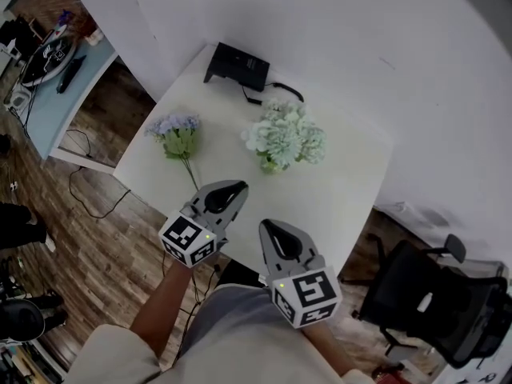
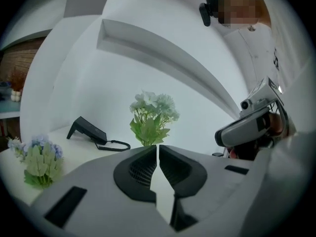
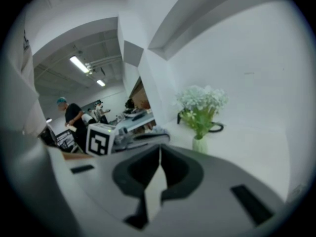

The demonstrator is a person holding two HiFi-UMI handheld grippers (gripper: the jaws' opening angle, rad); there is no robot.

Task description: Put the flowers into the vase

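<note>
A loose bunch of pale blue flowers (image 1: 178,133) lies flat on the table (image 1: 344,182), at nine o'clock from the vase (image 3: 200,144). Its blooms point toward eleven and its stem trails toward five. The small vase, seemingly pale green, stands upright holding a white-green bouquet (image 1: 286,137).

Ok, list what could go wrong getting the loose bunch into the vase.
1. The loose bunch lies near the edge of the table; a nudge from the shut left gripper could push it off.
2. The small vase already holds a full bouquet; forcing another stem in could tip it.
</note>
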